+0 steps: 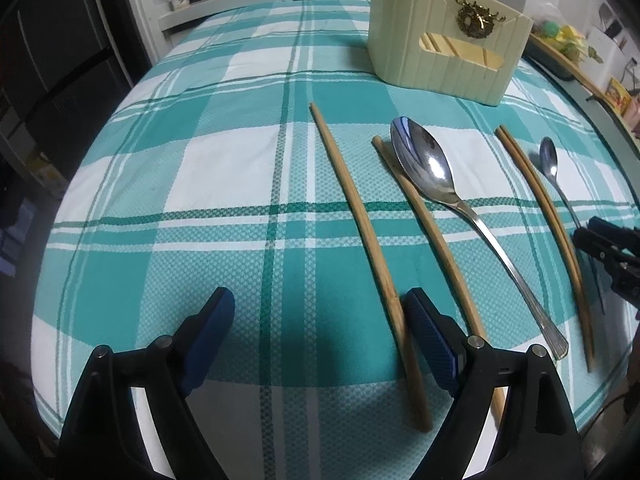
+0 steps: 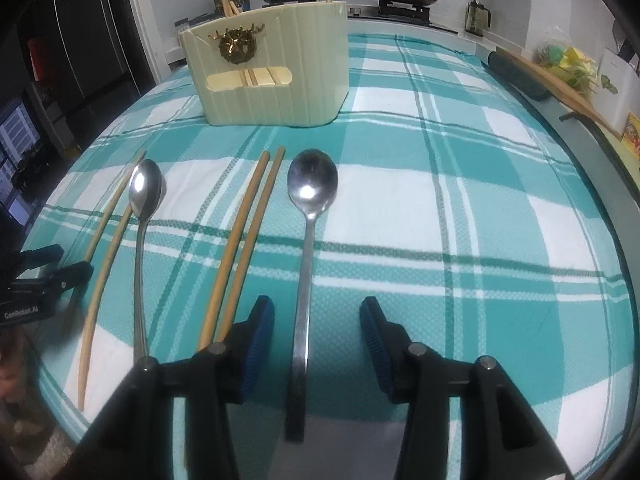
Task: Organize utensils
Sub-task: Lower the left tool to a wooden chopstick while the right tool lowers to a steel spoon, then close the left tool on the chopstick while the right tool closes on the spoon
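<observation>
Right wrist view: my right tool (image 2: pixel 316 340) is spread astride the handle of the long steel spoon (image 2: pixel 307 248) lying on the teal checked surface (image 2: pixel 460 240); I should lower squarely before pinching.

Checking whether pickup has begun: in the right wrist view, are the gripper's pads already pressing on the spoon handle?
No: the spoon handle lies between the right gripper pads with clear gaps on both sides.
</observation>
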Tool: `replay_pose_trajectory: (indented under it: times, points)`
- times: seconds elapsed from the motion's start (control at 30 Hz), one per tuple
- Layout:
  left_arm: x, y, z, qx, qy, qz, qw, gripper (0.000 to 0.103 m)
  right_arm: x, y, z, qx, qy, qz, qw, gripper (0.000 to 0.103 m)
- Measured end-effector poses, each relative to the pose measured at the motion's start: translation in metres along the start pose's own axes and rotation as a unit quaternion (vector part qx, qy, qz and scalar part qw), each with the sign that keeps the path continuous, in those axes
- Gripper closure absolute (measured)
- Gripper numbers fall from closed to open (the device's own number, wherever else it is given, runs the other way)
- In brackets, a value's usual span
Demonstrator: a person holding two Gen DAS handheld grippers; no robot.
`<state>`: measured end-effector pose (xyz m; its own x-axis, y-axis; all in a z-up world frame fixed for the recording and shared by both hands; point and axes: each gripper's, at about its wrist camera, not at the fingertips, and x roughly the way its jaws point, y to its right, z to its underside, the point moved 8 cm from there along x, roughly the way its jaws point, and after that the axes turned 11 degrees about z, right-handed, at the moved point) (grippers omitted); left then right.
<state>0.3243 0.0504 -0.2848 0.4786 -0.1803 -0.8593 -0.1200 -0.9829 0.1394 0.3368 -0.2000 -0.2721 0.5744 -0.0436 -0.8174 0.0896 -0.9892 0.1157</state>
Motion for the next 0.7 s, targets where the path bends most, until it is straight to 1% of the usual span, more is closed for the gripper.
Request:
replay_pose_trajectory:
  times: [0.1,0.17,0.2,0.23,0.37,0.53,0.6,0.7]
  points:
    - [0.006,-0.001,-0.011,0.007,-0.006,0.002,1.0,0.014,0.01,-0.006,-0.013,-0.011,0.0,0.014,1.0,0.056]
    - [0.012,-0.004,-0.021,0.003,-0.009,0.003,0.9999,0.014,0.015,-0.01,-0.021,-0.015,0.001,0.018,1.0,0.051]
    - [0.014,-0.006,-0.026,0.0,-0.012,0.004,0.9999,0.014,0.018,-0.013,-0.025,-0.018,0.001,0.019,1.0,0.047]
    - [0.017,-0.009,-0.031,-0.003,-0.014,0.005,0.9999,0.014,0.02,-0.015,-0.028,-0.02,0.002,0.02,1.0,0.045]
    - [0.03,-0.018,-0.054,-0.024,-0.021,0.009,0.9995,0.015,0.031,-0.019,-0.043,-0.024,0.005,0.022,0.999,0.045]
    - [0.045,-0.02,-0.078,-0.027,-0.024,0.006,0.9993,0.016,0.047,-0.014,-0.067,-0.006,-0.002,0.022,1.0,0.045]
    - [0.047,-0.019,-0.083,-0.024,-0.024,0.005,0.9994,0.016,0.052,-0.012,-0.074,-0.001,-0.004,0.024,1.0,0.045]
    - [0.048,-0.016,-0.085,-0.018,-0.025,0.005,0.9995,0.02,0.055,-0.012,-0.077,0.001,-0.001,0.032,0.999,0.044]
